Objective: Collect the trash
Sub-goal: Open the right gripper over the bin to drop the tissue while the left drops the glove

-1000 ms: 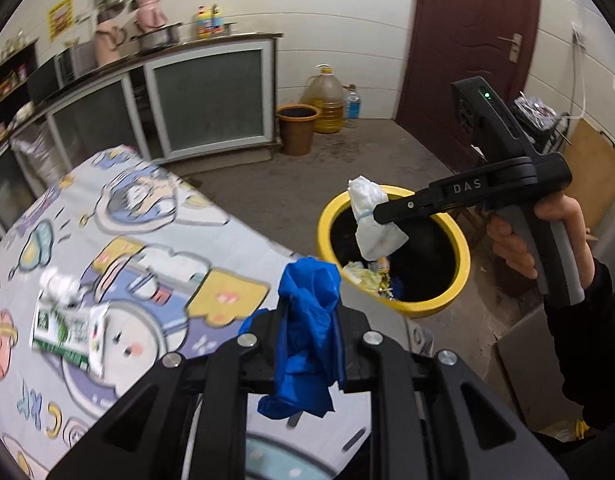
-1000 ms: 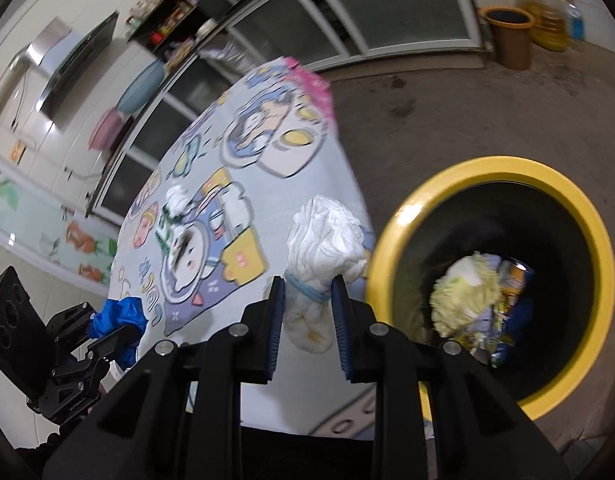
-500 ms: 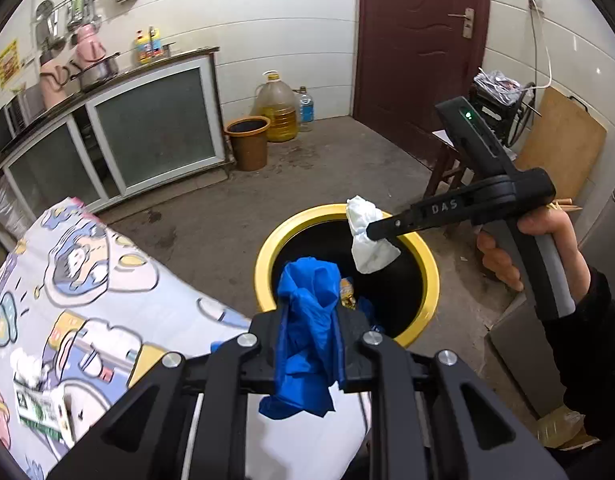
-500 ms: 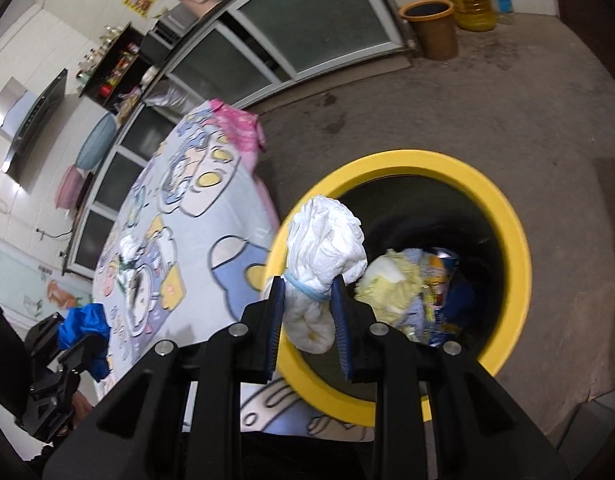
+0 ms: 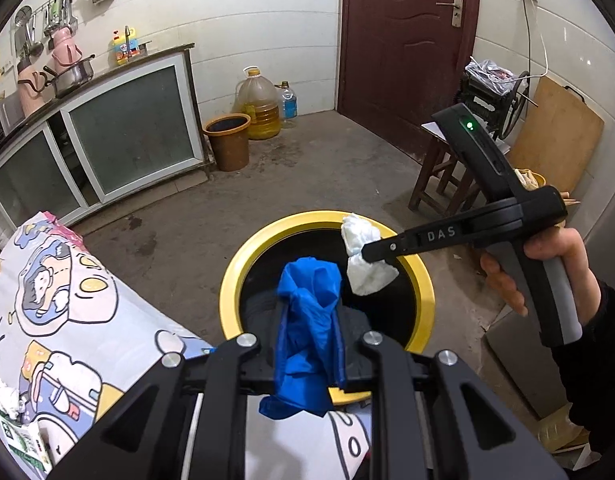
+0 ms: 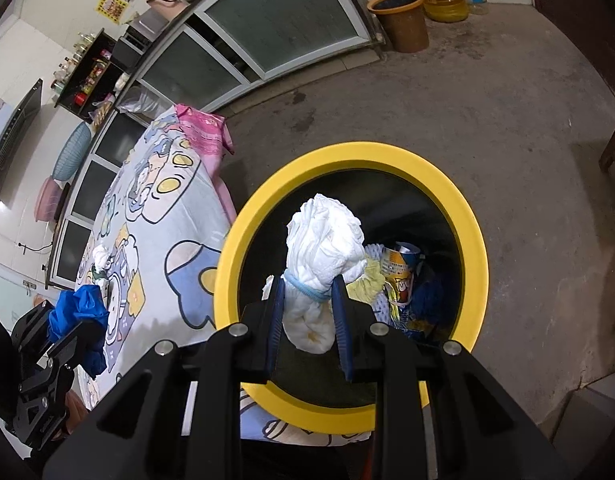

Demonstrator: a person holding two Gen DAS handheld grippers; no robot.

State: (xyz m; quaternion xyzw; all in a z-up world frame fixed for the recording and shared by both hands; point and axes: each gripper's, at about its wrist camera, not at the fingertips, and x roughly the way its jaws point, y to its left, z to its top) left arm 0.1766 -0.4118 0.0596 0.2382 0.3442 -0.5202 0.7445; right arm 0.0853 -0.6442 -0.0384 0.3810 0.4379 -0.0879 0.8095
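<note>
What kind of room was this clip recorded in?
Most likely a home kitchen: a counter with a pan on it, utensils hanging on the tiled wall, and a big jug of cooking oil on the concrete floor.

Straight below my right gripper (image 6: 307, 320) the yellow-rimmed trash bin (image 6: 473, 240) gapes open, its mouth wide and unblocked. Deep inside, a crushed can (image 6: 401, 276) and pale yellow paper (image 6: 367, 284) fill the bottom, with dark free space above them. On my left the cartoon tablecloth (image 6: 163, 240) presses right against the rim, closing that side. My left gripper (image 5: 309, 344) hangs over the near rim, and the white wad (image 5: 365, 260) in my right one crowds the far side of the opening. Bare concrete floor (image 5: 307, 168) lies open beyond; a wooden stool (image 5: 439, 176) stands right.
</note>
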